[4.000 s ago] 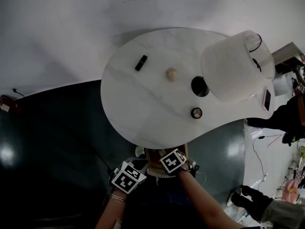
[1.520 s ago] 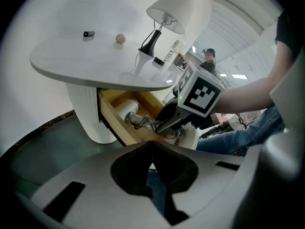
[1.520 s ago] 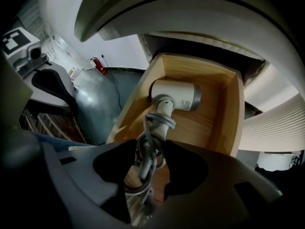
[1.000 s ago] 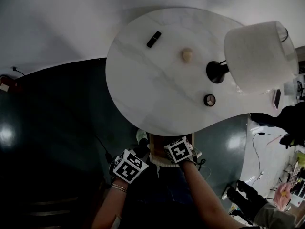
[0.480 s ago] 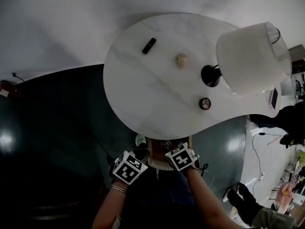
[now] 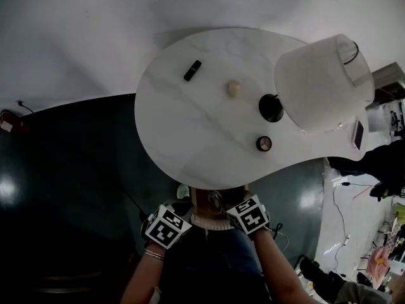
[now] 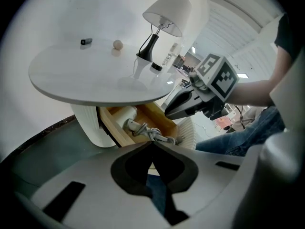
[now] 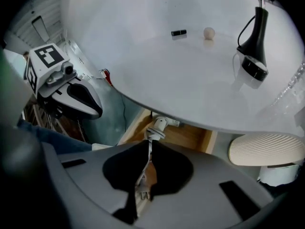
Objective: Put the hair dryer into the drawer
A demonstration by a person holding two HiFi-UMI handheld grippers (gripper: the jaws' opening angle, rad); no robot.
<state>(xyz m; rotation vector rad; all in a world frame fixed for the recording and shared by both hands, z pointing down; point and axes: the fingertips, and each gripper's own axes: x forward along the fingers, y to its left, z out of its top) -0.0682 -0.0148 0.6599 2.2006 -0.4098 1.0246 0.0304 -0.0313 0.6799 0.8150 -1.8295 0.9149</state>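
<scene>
My right claw (image 8: 148,147) points steeply down at the near edge of the table (image 6: 190,119). Its jaws have just been closing and now pinch a thin white cord (image 8: 150,138) between their tips. My left claw (image 7: 152,144) hangs just beside it, tilted down less steeply, jaws pressed together with nothing in them. Both my forearms reach in from below, side by side.

The cord leads to the hair dryer (image 7: 123,117), which lies inside the open wooden drawer (image 7: 113,130) under the table's near edge.

From the head view, my two claws and the table's edge hide most of the drawer. Only part of the dryer's pale body shows, with loops of cord heaped beside it. The cord's far end behind my right jaws is hard to make out.

On the table: one lamp (image 6: 323,84) near the right edge, one small black bar (image 6: 192,69) near the far edge, one beige ball (image 6: 233,88) between them, and one small round cap (image 6: 264,144) by the lamp's foot.
</scene>
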